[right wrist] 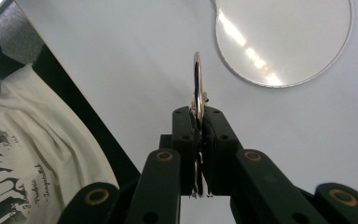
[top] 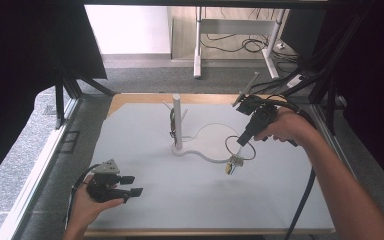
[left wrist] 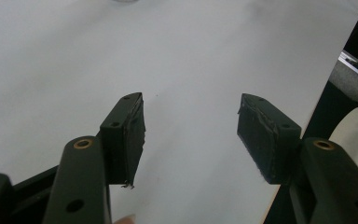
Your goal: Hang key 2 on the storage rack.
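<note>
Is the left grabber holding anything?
No, the left gripper has its jaws spread wide apart with just bare white table between them.

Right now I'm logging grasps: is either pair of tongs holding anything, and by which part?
The right tongs pinch the metal ring by its rim, edge-on between the jaws. The left tongs are open, empty.
</note>
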